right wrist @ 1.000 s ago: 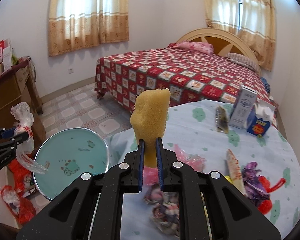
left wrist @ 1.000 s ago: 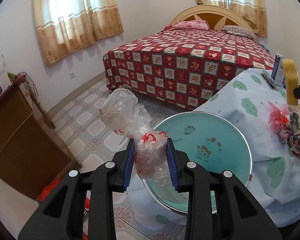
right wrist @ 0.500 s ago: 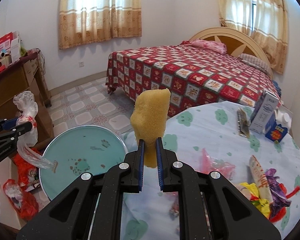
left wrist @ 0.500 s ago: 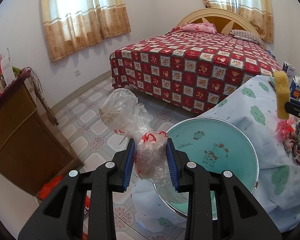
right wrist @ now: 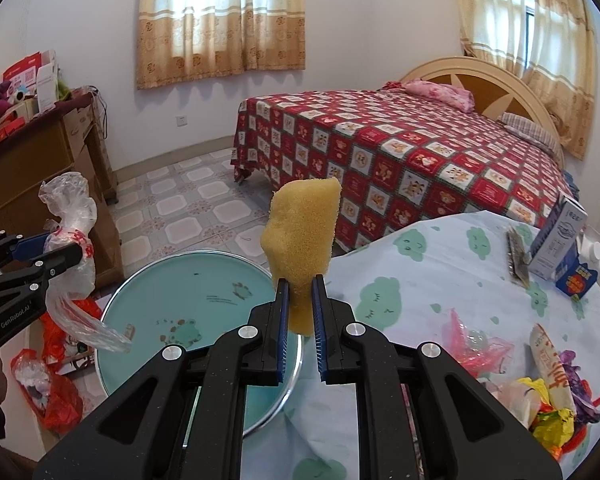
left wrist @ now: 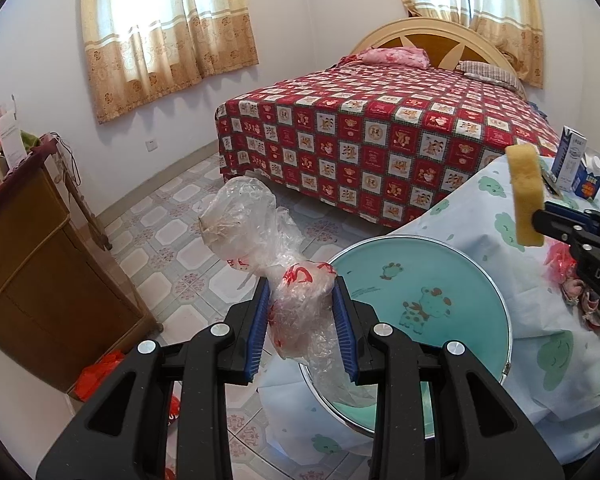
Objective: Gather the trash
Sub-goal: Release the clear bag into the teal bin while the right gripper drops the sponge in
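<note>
Sponge: yellow sponge [right wrist: 300, 248] stands upright, its lower end pinched between the pressed-together jaws of the right gripper [right wrist: 300, 312]; judged to be carried as trash toward the basin.
Plastic bag: crumpled clear plastic bag [left wrist: 260, 240] with red print is clamped at its middle by the left gripper [left wrist: 302, 320], the jaws part-way apart around the bunched film; top bulges above, a loose tail hangs below.
Basin: round teal basin [left wrist: 480, 280] with a metal rim and cartoon print sits at the table's edge, below and between both grippers; likely the collecting place, which would explain why both items are held over or near it.
Table: cloth with green cloud faces covers the table [right wrist: 440, 264]; more trash [right wrist: 552, 392], bright wrappers and scraps, lies on its near right part, not yet collected.
Cartons: two small cartons [right wrist: 560, 240] stand at the far side, well apart from the basin.
Floor: red bags [right wrist: 60, 400] lie beside the basin.
Room: patterned red bed [right wrist: 400, 152] beyond the table.
</note>
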The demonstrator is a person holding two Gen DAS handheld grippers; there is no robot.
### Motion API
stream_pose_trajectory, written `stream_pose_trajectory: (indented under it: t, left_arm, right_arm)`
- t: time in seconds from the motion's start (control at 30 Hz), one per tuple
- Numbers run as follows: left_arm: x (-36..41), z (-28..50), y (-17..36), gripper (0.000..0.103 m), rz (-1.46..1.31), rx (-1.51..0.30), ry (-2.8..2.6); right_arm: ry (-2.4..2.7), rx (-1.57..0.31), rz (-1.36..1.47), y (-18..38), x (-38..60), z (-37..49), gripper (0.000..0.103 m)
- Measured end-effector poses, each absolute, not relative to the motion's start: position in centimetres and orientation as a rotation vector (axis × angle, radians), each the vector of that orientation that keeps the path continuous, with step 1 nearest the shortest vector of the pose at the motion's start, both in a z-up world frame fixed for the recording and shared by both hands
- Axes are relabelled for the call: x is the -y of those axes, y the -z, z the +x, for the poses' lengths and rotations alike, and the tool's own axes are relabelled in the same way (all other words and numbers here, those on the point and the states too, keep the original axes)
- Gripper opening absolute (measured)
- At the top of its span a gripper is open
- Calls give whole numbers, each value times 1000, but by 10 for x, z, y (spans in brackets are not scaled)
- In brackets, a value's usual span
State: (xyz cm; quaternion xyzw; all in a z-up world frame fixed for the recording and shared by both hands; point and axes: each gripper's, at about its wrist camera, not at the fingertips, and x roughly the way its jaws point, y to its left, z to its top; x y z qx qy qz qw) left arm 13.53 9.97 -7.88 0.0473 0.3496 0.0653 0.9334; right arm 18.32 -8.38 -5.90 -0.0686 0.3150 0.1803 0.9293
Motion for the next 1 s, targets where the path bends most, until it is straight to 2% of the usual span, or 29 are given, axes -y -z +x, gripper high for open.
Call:
stream_pose_trajectory:
  t: [0.93,1.0]
  left_arm:
    - [-93,134,85,32,104,-728,-101]
    - [-90,133,86,35,100,-726,-87]
  right_arm:
    - [-417,-657,-159,63,70,178,12]
    - [-432,-664,-158,64,69,179,12]
